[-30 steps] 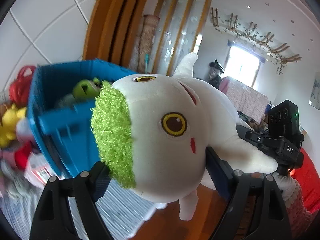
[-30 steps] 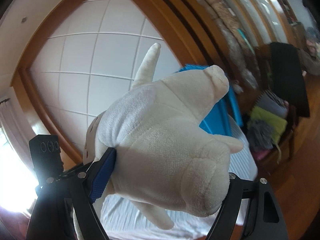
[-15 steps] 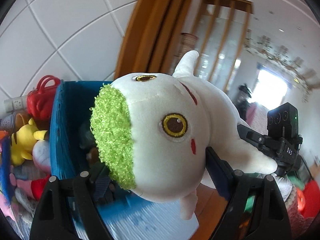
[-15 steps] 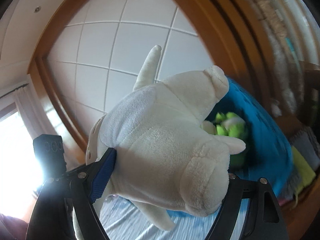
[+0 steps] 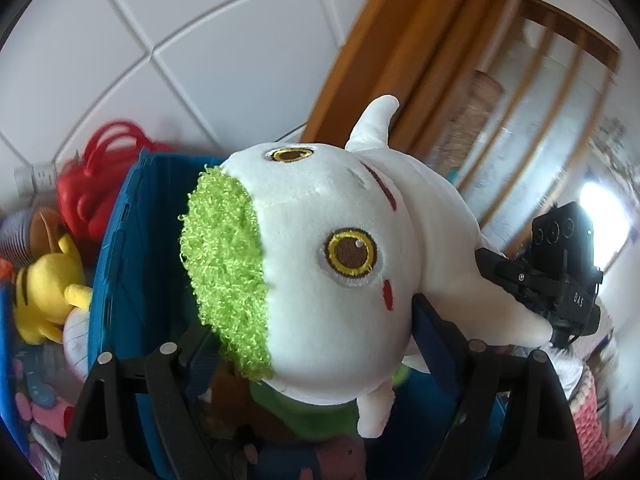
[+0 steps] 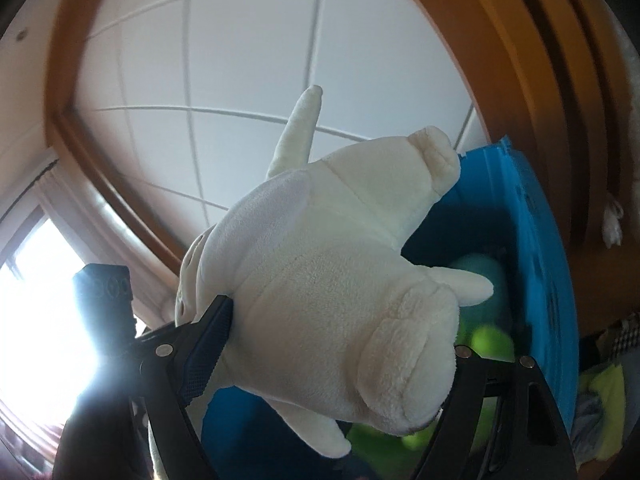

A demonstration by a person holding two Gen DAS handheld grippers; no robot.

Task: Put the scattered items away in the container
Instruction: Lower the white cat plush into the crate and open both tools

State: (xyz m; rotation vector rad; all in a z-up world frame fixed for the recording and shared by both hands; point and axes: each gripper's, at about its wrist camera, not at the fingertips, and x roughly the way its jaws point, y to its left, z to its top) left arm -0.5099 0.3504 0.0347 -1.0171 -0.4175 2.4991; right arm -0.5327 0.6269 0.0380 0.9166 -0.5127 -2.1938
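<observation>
A white plush shark with a fuzzy green mouth patch and yellow-ringed eyes hangs in the air between both grippers. My left gripper is shut on its head, blue pads pressing on both sides. In the right wrist view the shark's pale rear body fills the middle, and my right gripper is shut on it. The blue plastic bin lies directly below and behind the shark, its far wall at the right. The other gripper's black body shows beyond the tail.
Several soft toys lie inside the bin, among them a green one. A yellow plush and a red bag sit left of the bin. A white panelled wall with a wooden frame stands close behind.
Both grippers have carried the shark sideways and slightly up toward the blue bin. The bin now sits under the shark, and the wall behind looms nearer.
</observation>
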